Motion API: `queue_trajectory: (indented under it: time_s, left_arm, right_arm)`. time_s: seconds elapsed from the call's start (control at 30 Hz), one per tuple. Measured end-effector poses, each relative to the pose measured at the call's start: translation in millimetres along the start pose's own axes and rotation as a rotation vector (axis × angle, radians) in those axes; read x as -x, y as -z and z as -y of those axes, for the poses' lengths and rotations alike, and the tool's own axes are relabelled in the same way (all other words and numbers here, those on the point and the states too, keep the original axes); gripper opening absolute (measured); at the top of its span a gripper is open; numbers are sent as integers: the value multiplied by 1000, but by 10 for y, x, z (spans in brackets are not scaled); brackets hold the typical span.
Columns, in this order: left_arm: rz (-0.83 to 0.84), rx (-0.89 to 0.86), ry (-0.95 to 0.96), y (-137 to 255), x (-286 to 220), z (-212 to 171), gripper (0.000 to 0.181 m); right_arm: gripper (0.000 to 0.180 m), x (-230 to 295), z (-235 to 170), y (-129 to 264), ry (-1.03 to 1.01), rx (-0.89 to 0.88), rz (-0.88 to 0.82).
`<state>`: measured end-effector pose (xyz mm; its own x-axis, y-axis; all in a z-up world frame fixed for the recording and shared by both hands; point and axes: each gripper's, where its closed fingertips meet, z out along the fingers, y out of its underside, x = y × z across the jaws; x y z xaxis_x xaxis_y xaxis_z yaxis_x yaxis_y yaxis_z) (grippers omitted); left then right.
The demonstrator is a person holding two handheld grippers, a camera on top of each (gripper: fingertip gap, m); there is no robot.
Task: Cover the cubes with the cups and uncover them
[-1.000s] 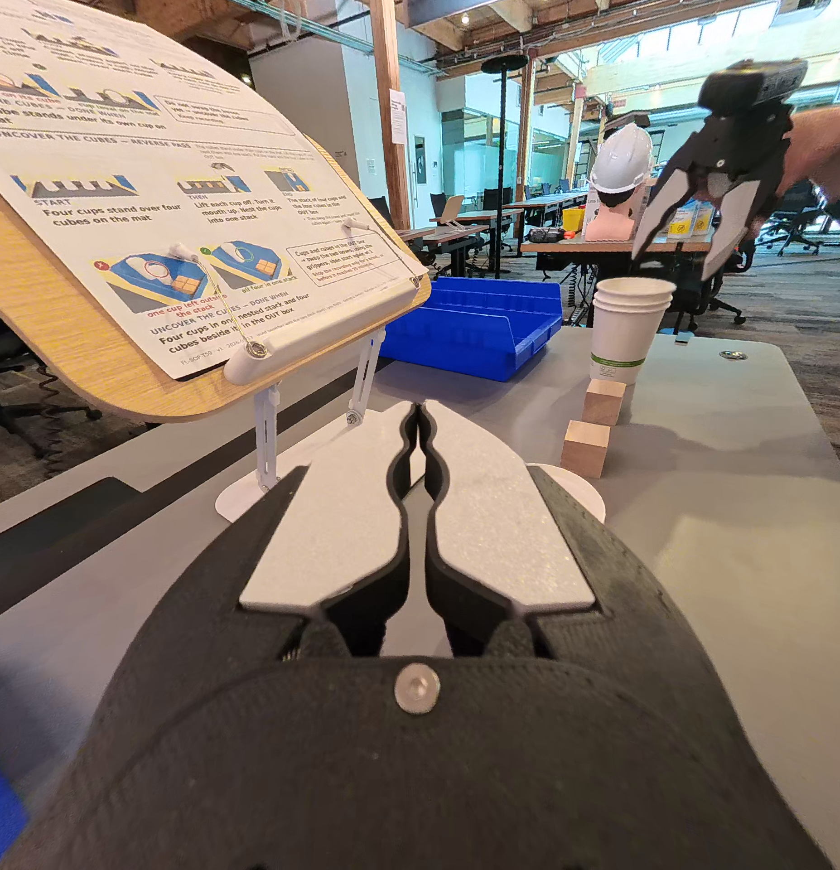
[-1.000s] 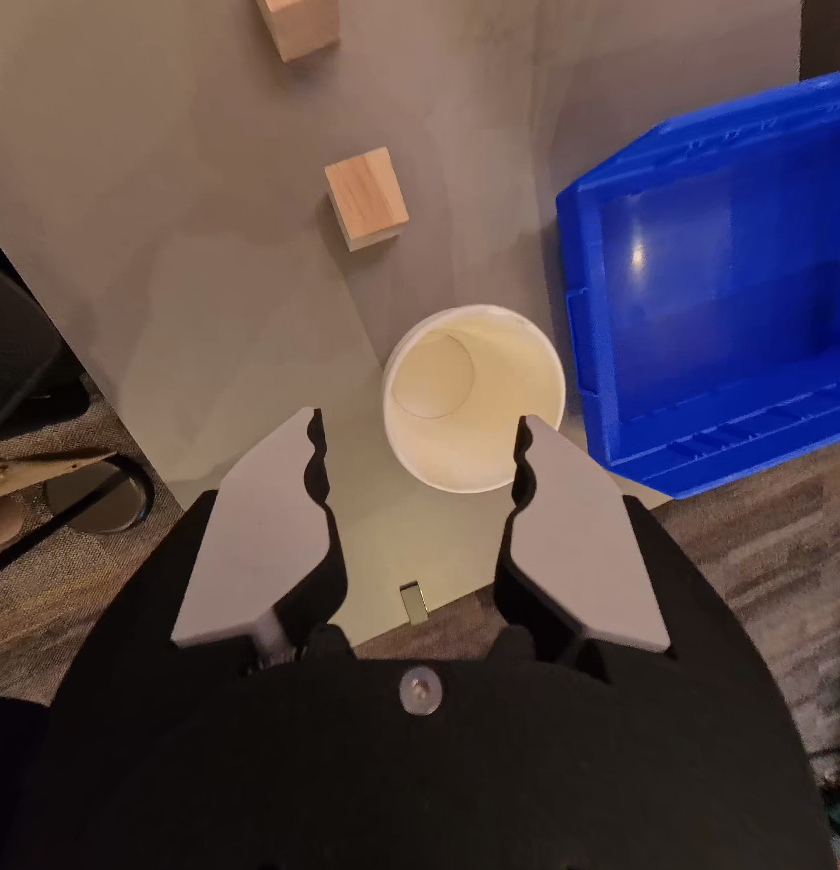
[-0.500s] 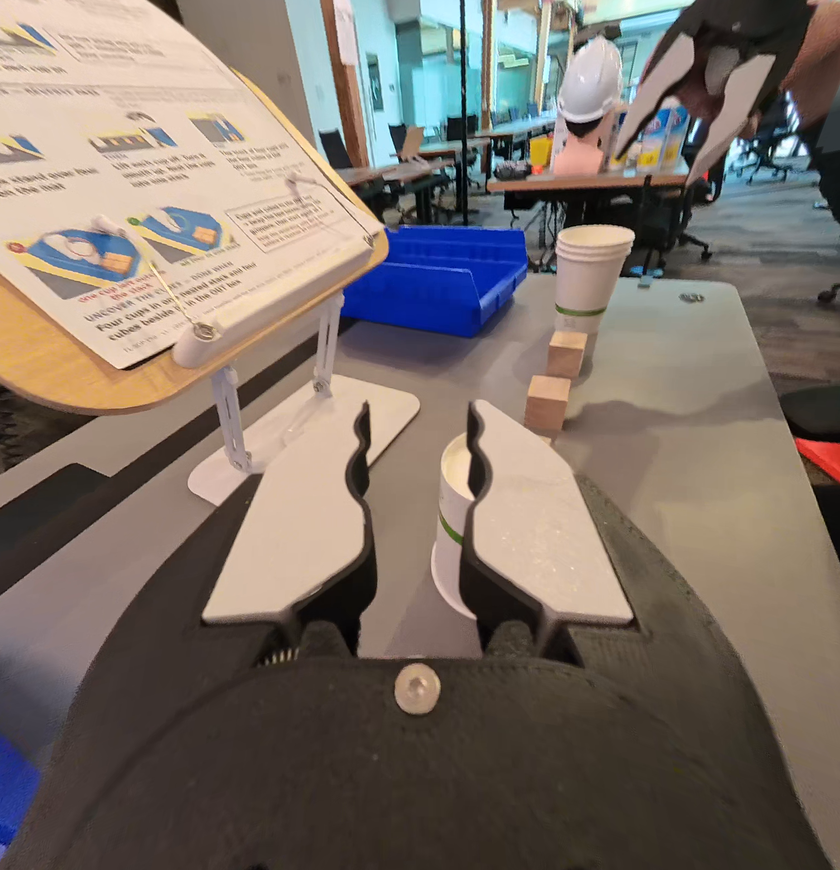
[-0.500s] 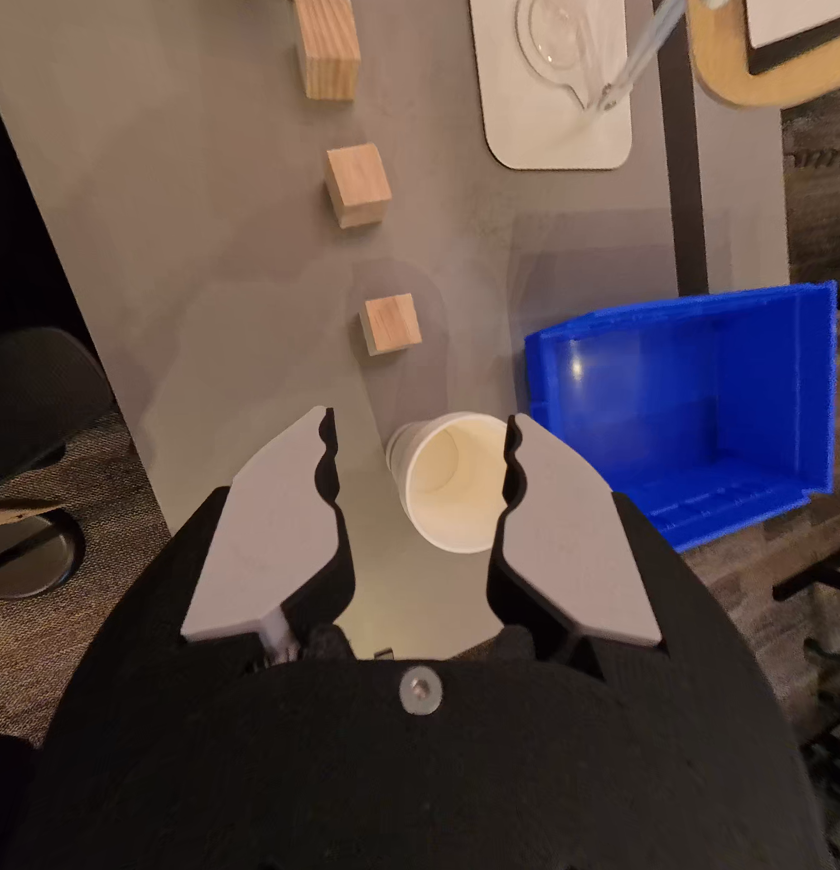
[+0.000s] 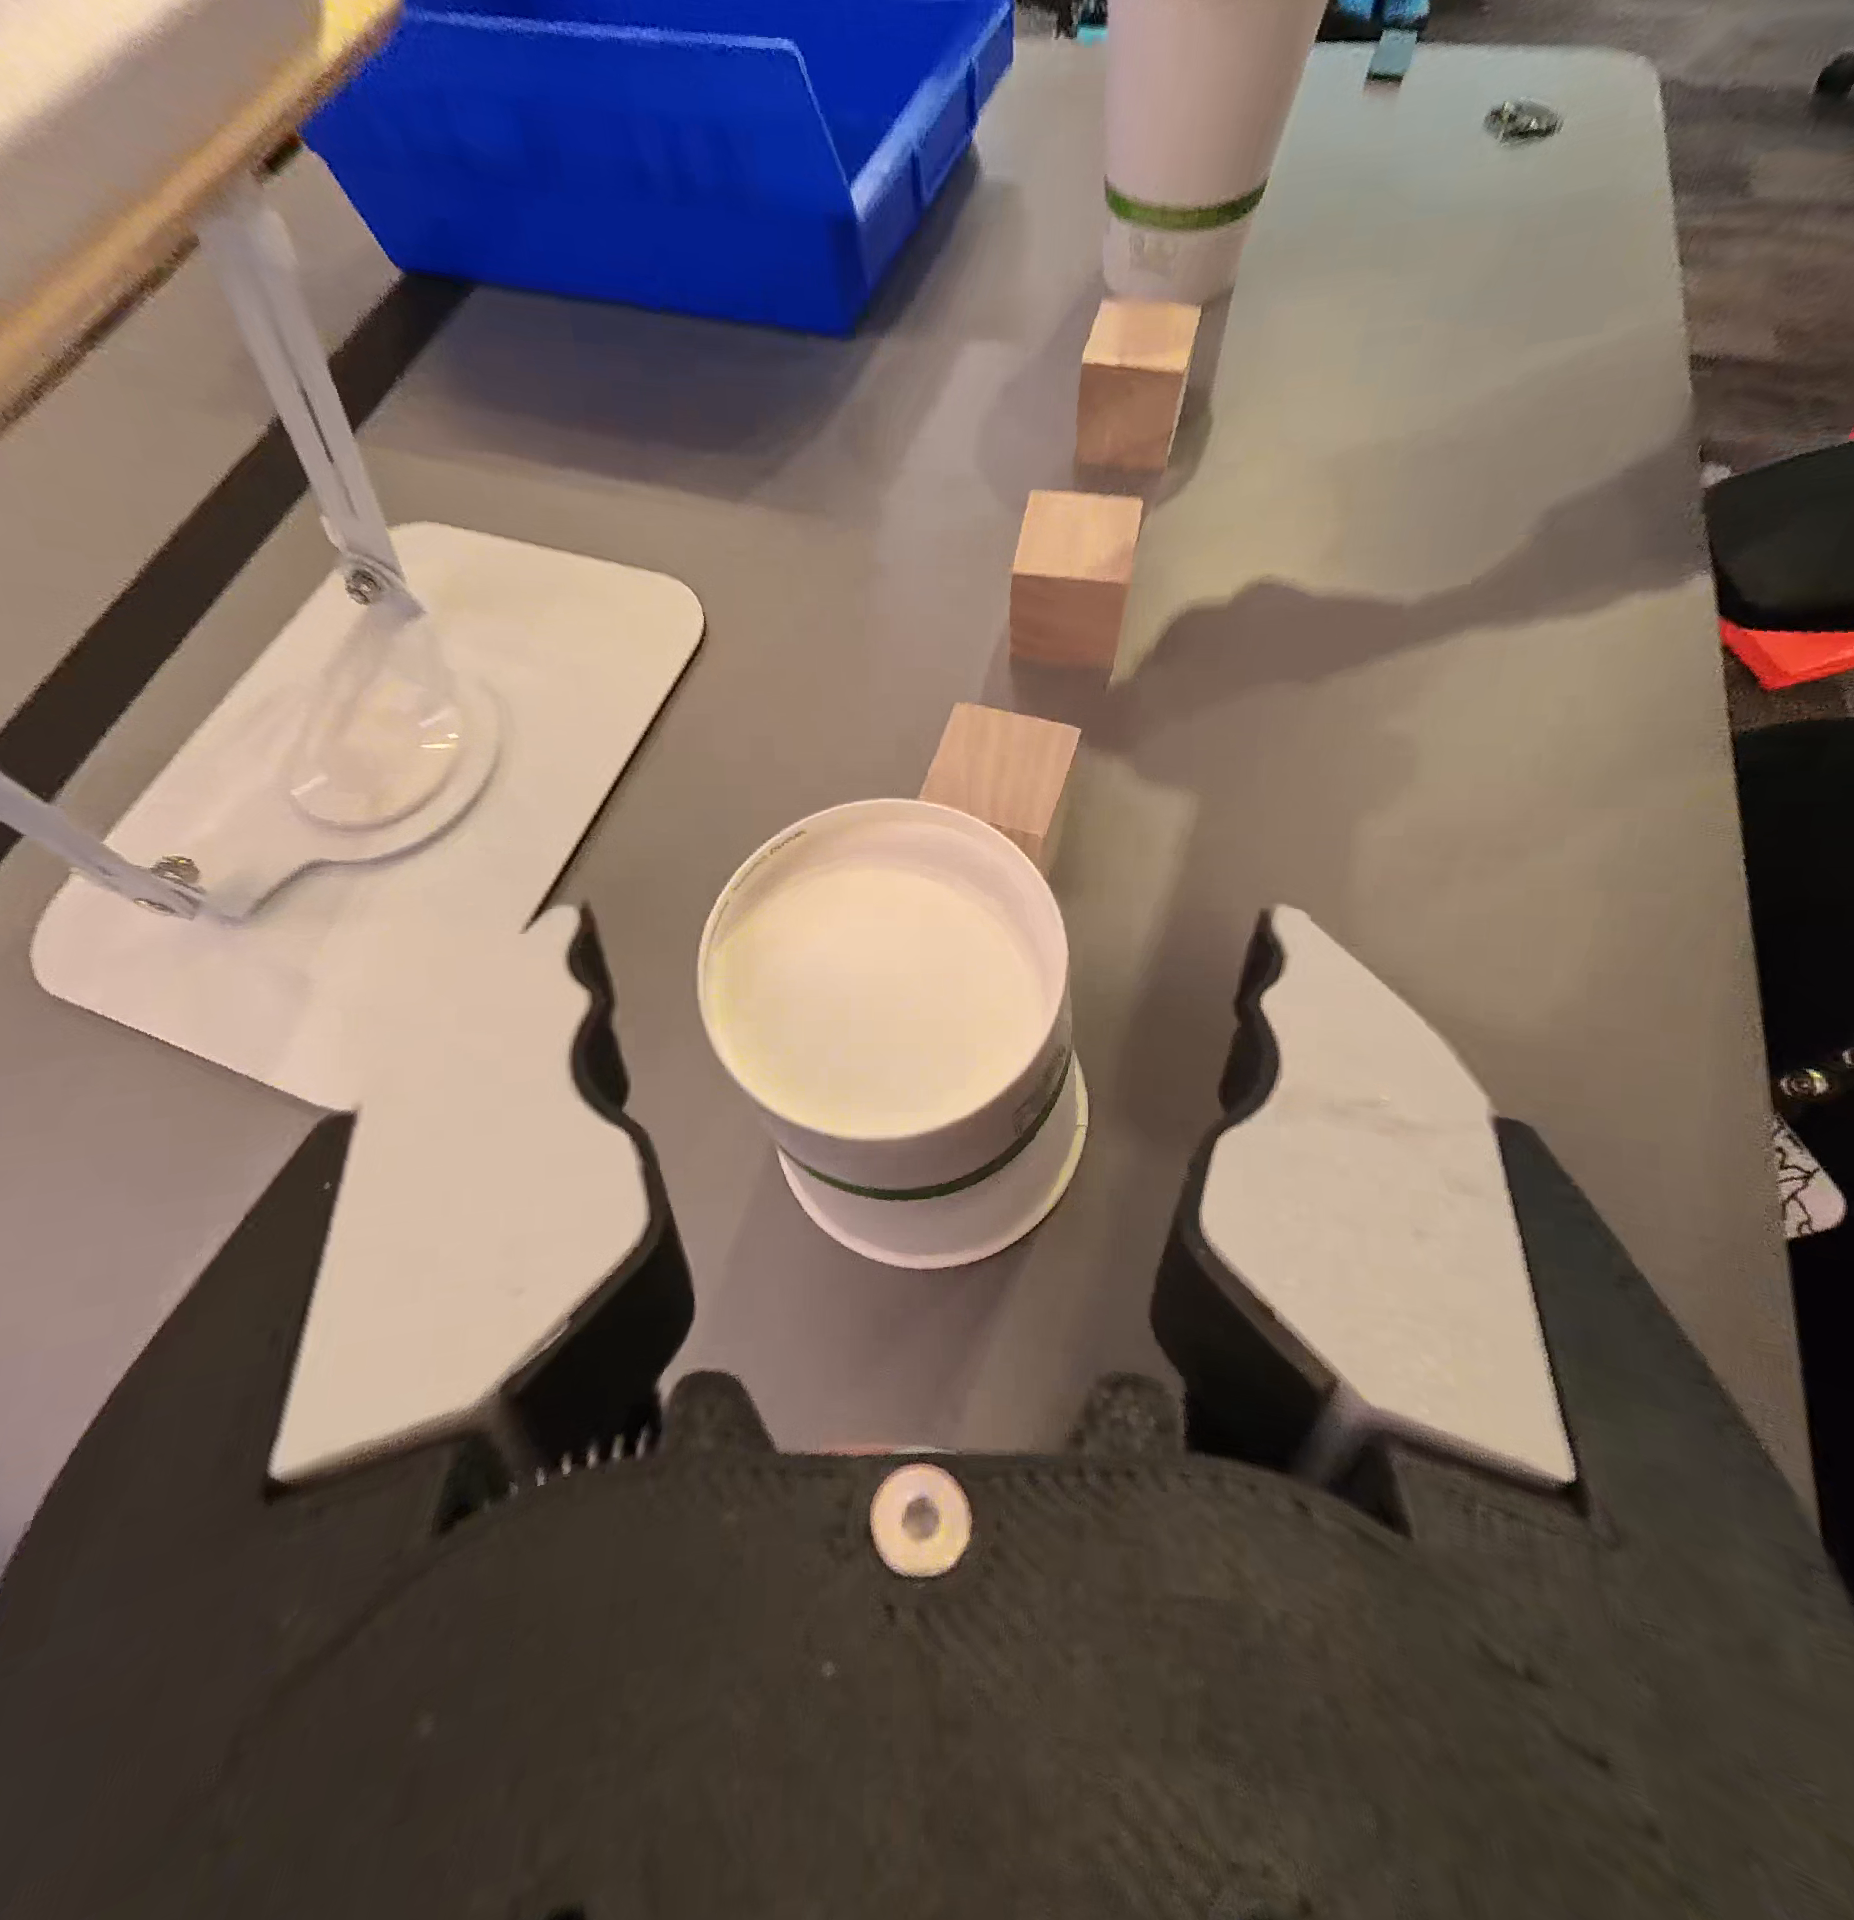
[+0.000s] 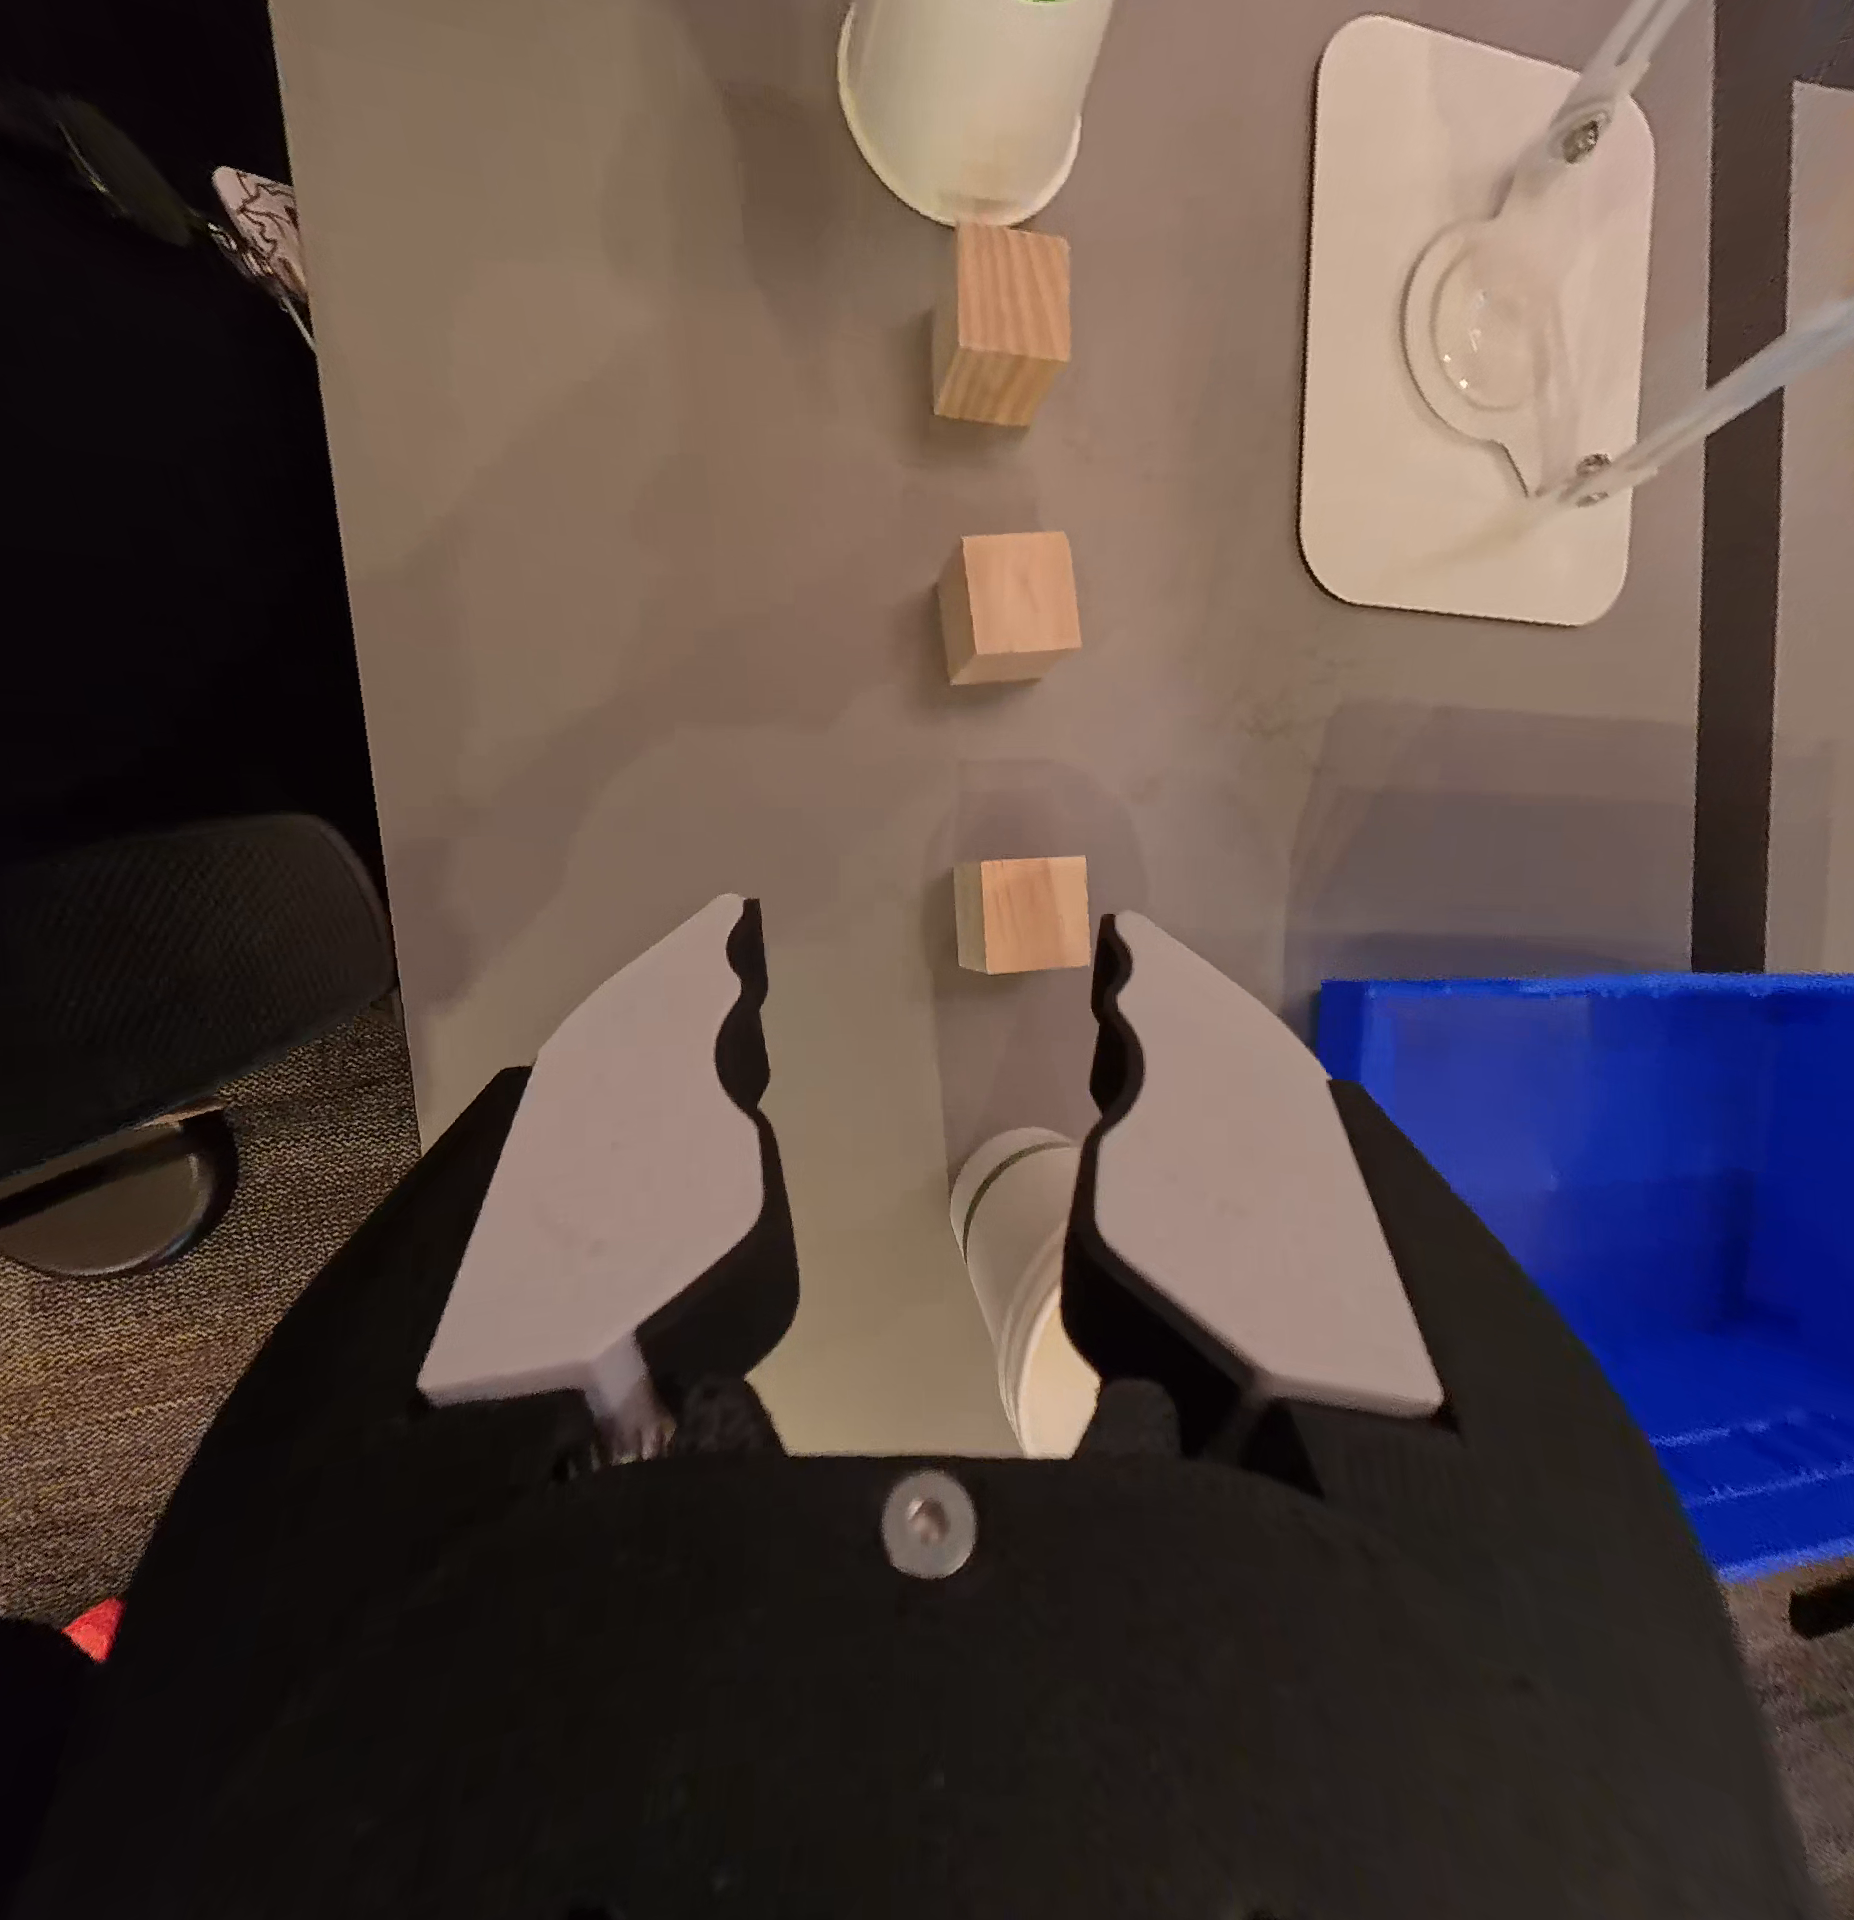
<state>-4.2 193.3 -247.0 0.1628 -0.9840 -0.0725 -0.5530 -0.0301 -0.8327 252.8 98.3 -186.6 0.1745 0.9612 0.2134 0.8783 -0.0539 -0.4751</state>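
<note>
Here smooth paper cup (image 5: 881, 1049) stands inverted beside square wooden cubes (image 5: 1074, 592).

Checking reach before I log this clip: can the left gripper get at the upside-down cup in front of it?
Probably yes: the left gripper is open wide, the upside-down cup stands between its fingers, and nothing blocks it.

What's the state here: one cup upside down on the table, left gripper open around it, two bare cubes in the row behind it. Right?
Not quite: three bare cubes stand in that row, not two. The left wrist view shows the near cube, middle cube and far cube beyond the upside-down cup. The rest holds: the left gripper is open around that cup.
</note>
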Motion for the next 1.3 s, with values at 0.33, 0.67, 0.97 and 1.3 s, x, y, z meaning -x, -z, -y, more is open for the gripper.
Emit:
queue_trajectory:
  time_s: [0.33, 0.67, 0.97, 1.3]
  left_arm:
    - [-56, 17, 43, -196, -6, -109, 77]
    - [-7, -379, 118, 467, 169, 440, 76]
    - [-166, -985, 307, 1212, 75, 1134, 76]
    - [-489, -1232, 552, 851, -179, 1315, 77]
  right_arm:
    - [56, 67, 96, -114, 28, -51, 32]
    - [64, 17, 552, -90, 58, -255, 6]
    - [60, -365, 1642, -115, 156, -633, -247]
    - [39, -430, 2238, -348, 304, -750, -372]
